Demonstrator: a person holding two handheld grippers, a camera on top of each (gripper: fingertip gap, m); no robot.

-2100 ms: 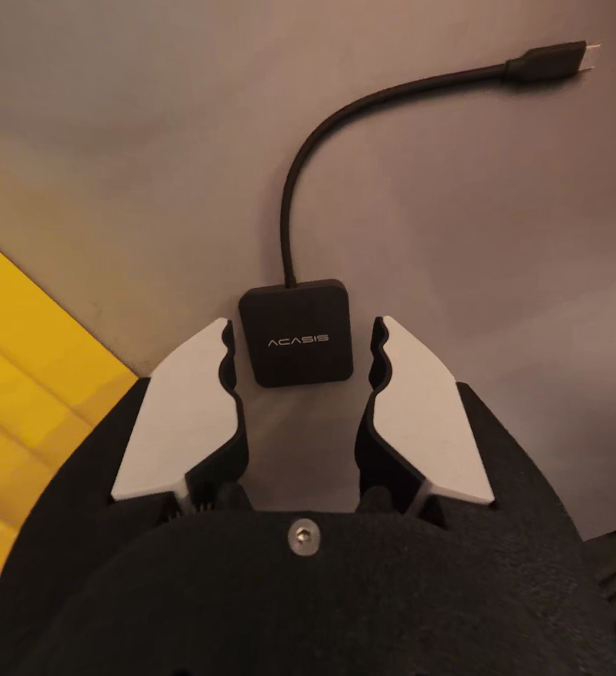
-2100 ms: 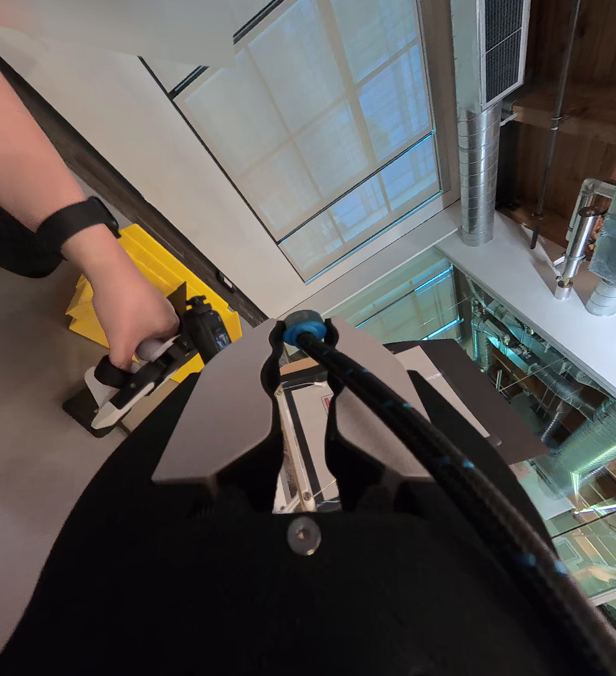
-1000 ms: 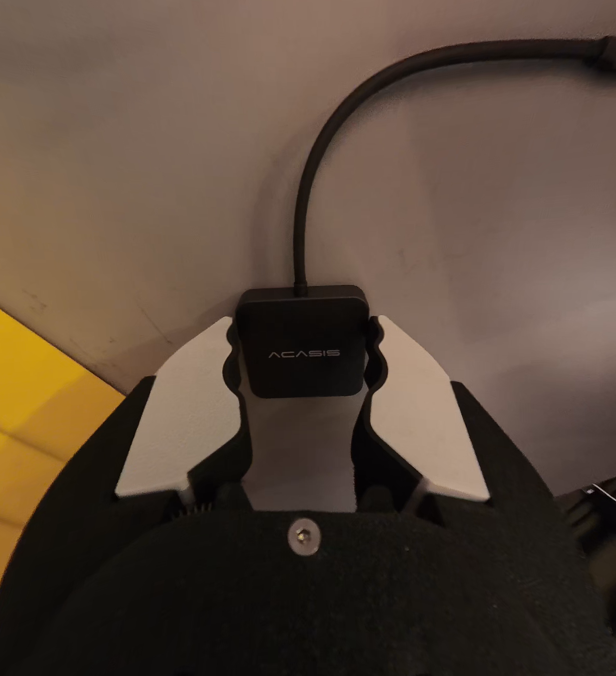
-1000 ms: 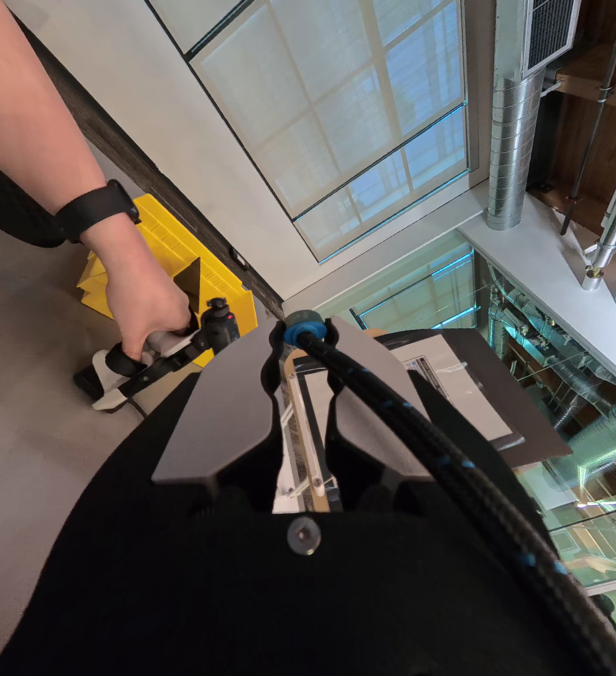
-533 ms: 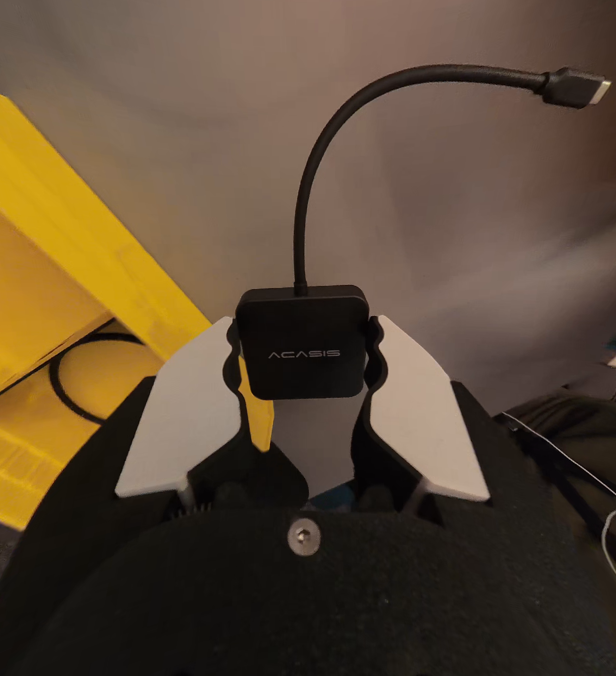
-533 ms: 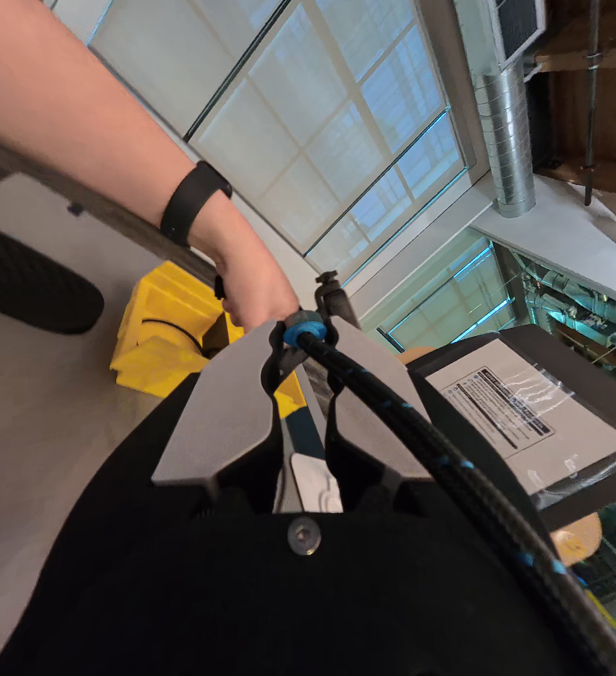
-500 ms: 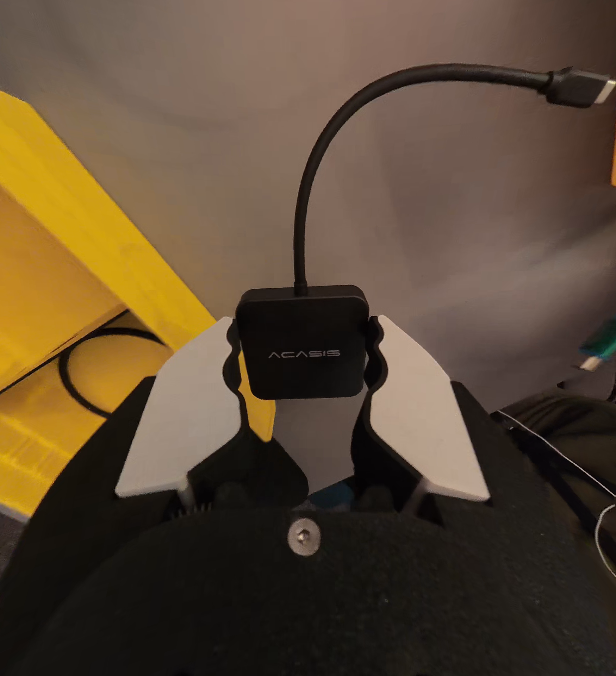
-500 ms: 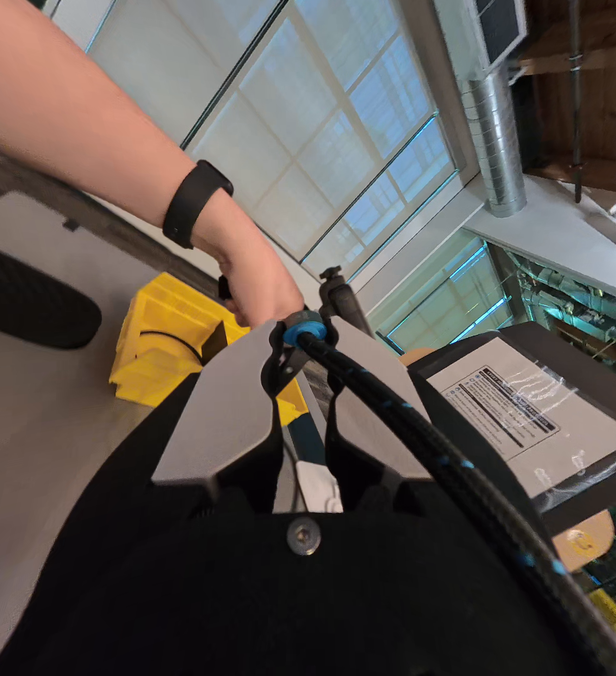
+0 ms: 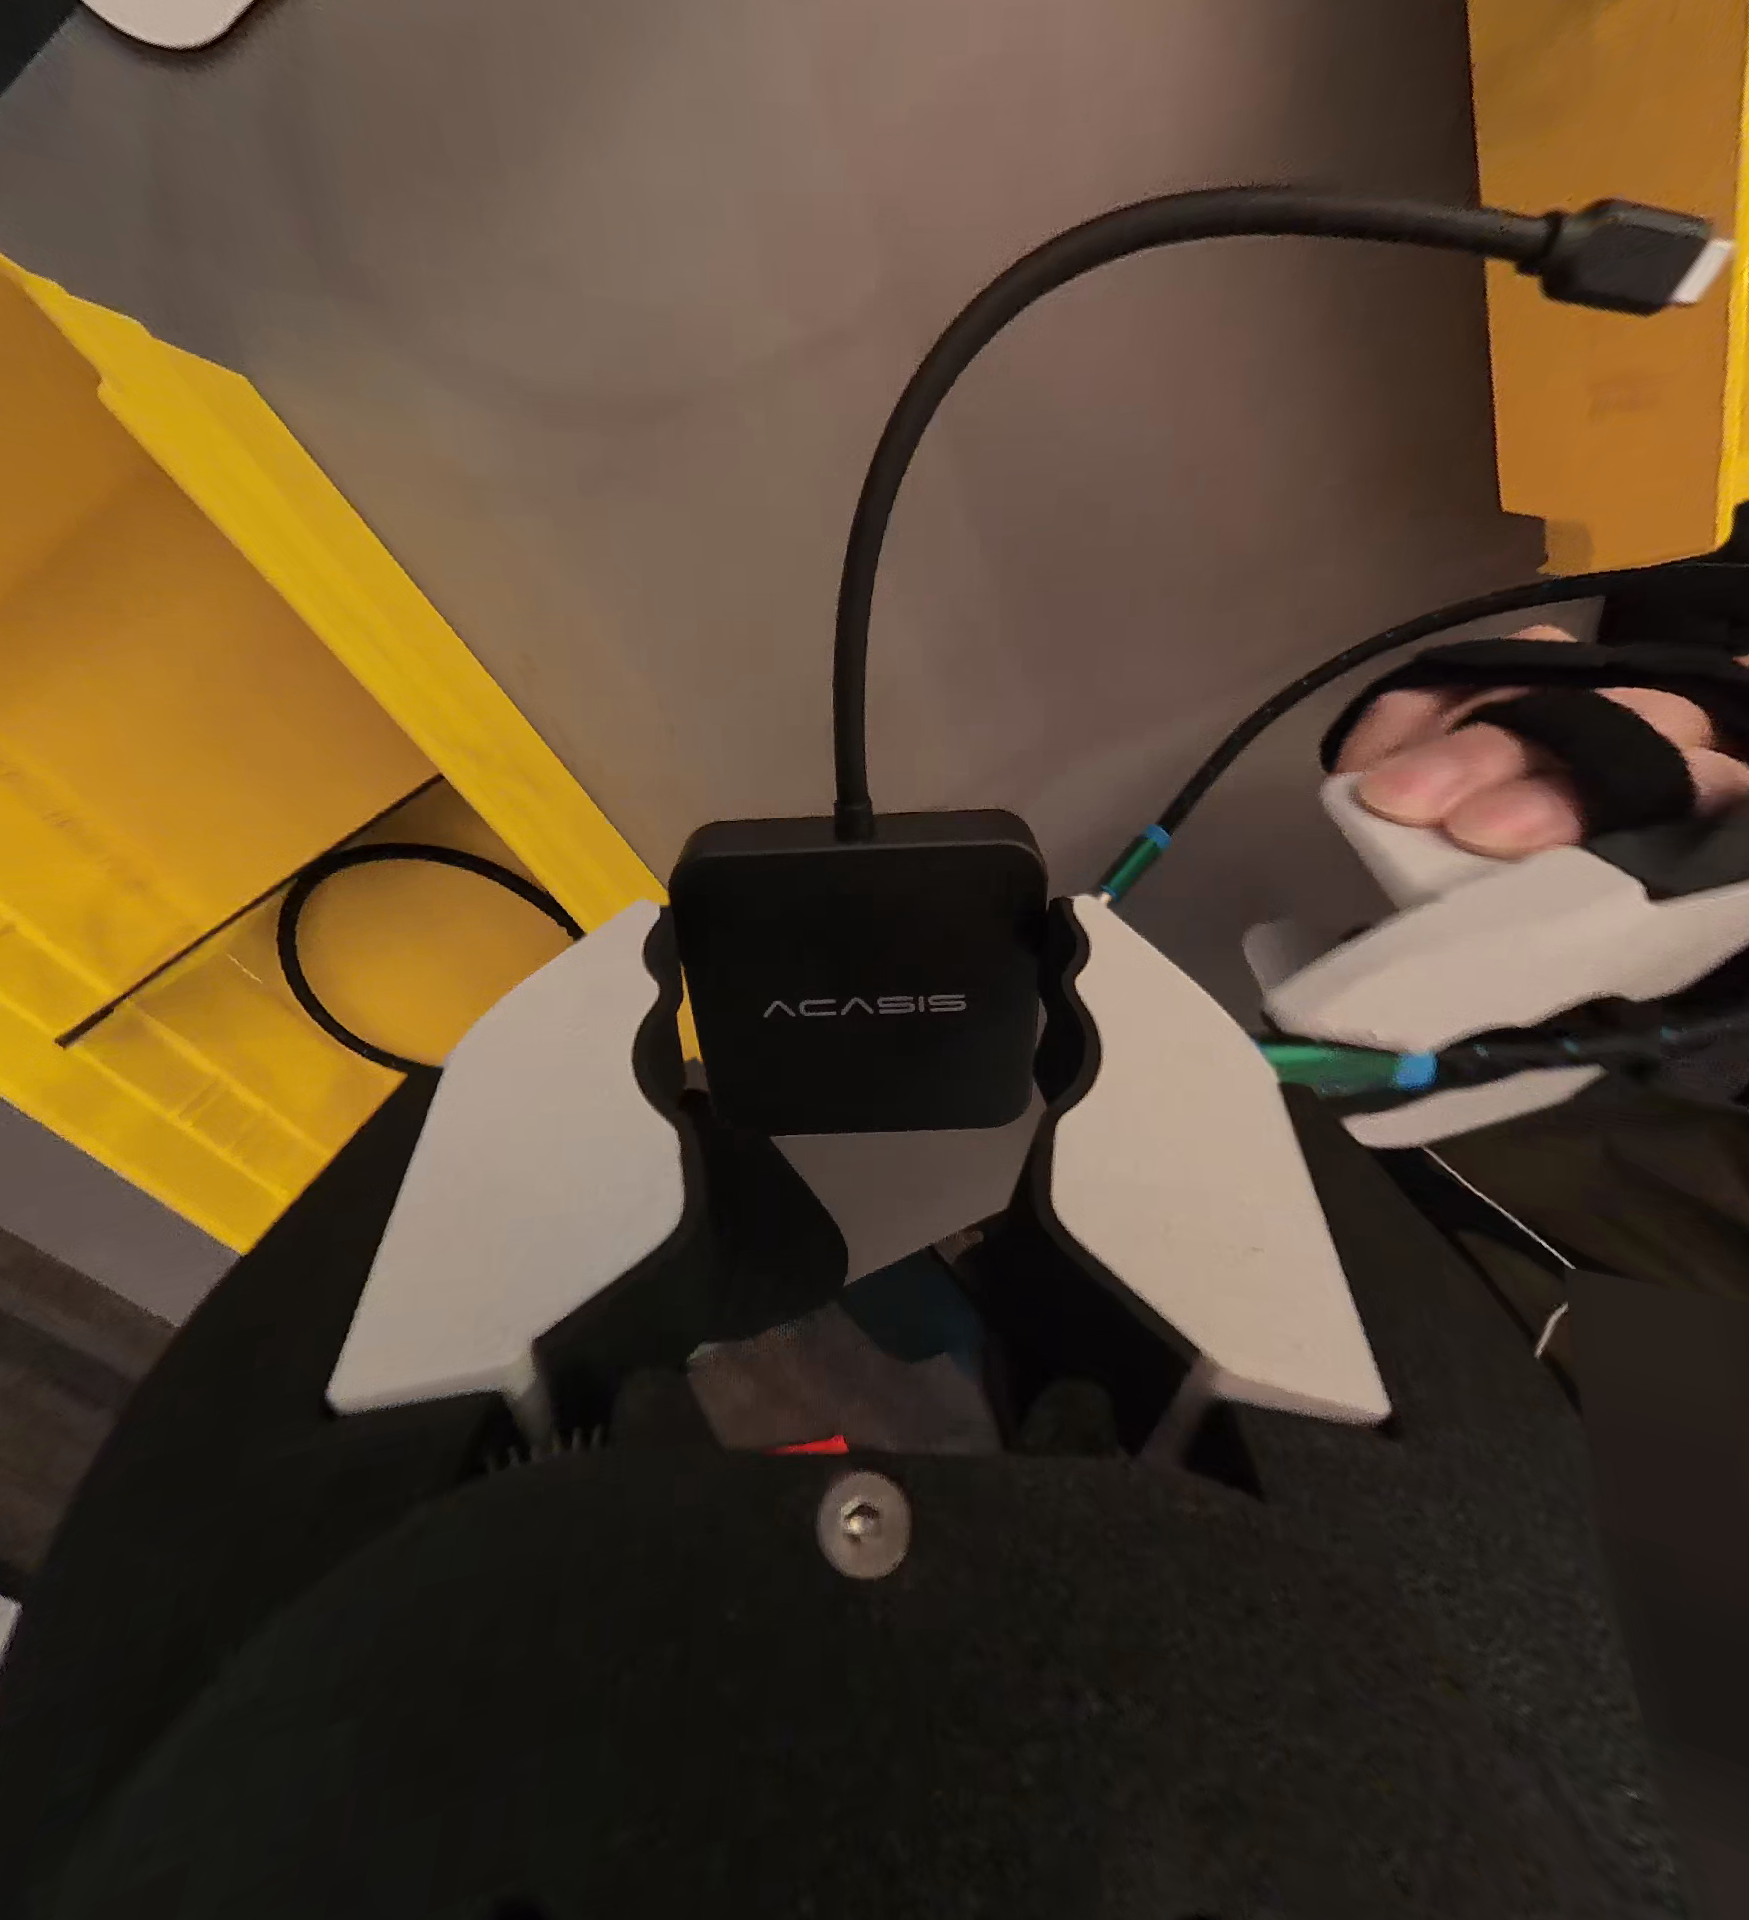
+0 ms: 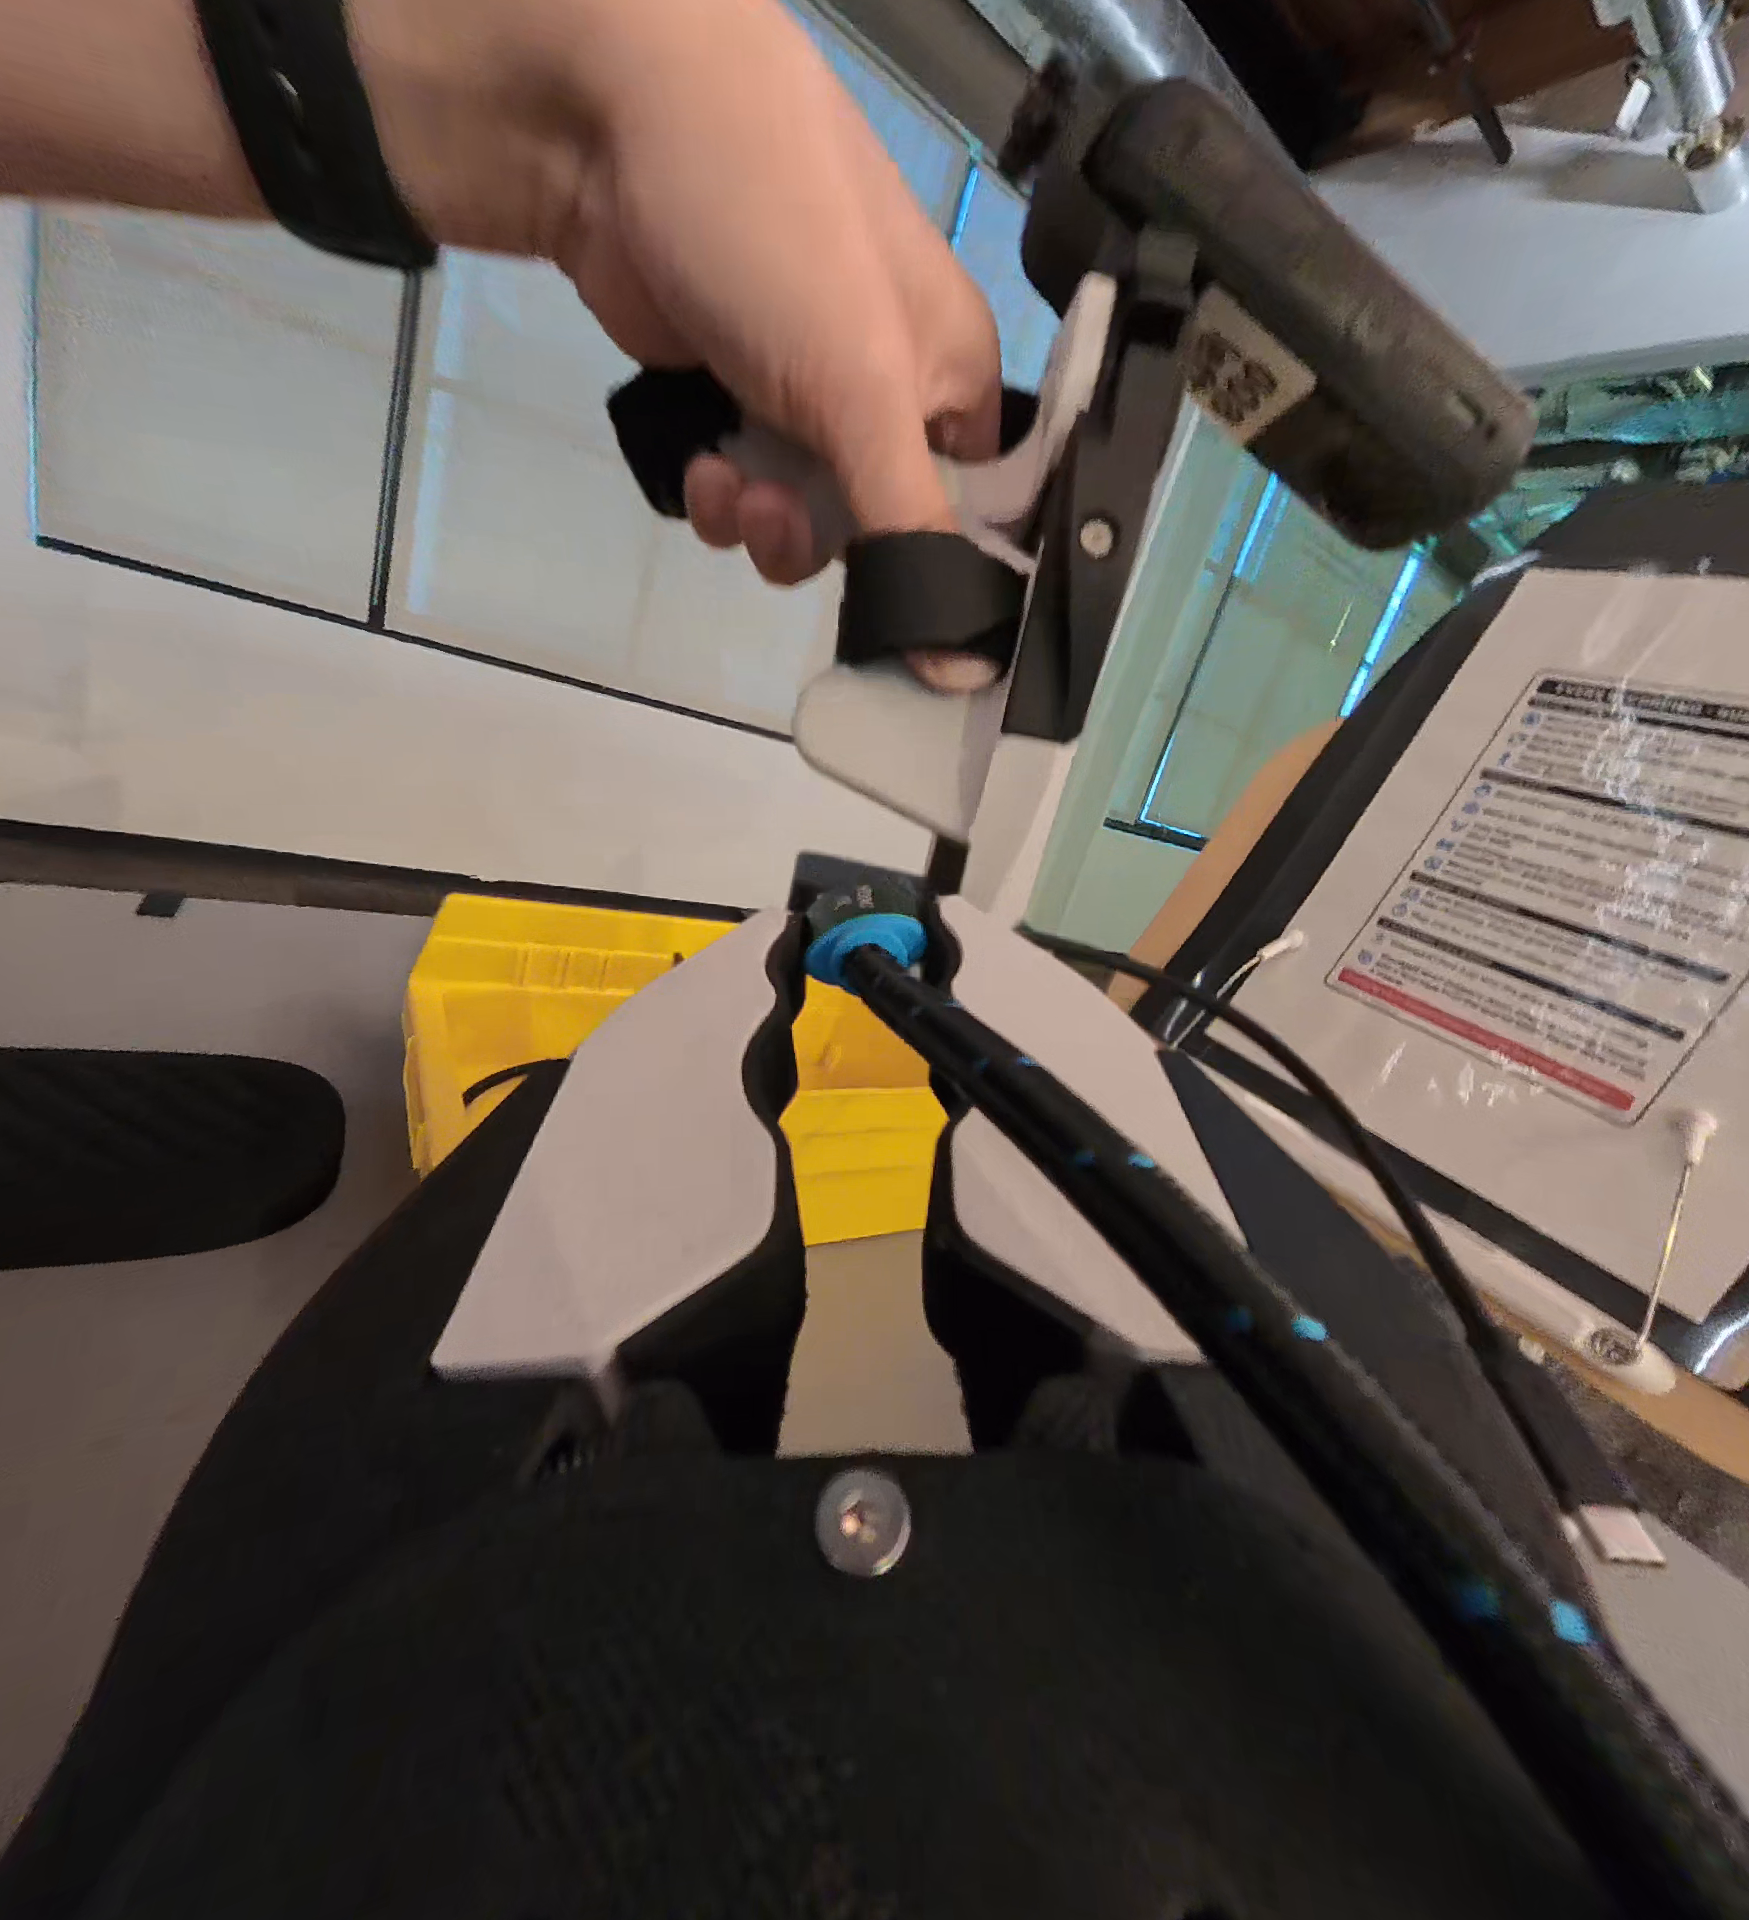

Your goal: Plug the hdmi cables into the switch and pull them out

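Observation:
My left gripper (image 9: 857, 935) is shut on the black square HDMI switch (image 9: 857, 971), held in the air. The switch's own black cable (image 9: 891, 499) curves up and right to a free plug (image 9: 1628, 265). In the left wrist view my right gripper (image 9: 1296, 1049) comes in from the right, holding a green-and-blue HDMI plug (image 9: 1358, 1068) close to the switch's right side. A second green plug (image 9: 1130, 868) hangs just behind. In the right wrist view my right gripper (image 10: 865, 940) is shut on the blue-collared plug (image 10: 865, 940) of the braided black cable (image 10: 1109, 1164). The switch's edge shows dimly ahead.
A yellow bin (image 9: 122, 727) with a black cable loop (image 9: 382, 956) lies left on the grey table (image 9: 641, 364). Another yellow bin (image 9: 1618, 260) sits at upper right. A hand (image 10: 766, 312) holds the left gripper's handle. A board with a taped sheet (image 10: 1576, 883) stands right.
The two grippers have come together. The left one has lifted the switch and swung right; the right gripper with its plug now shows beside the switch.

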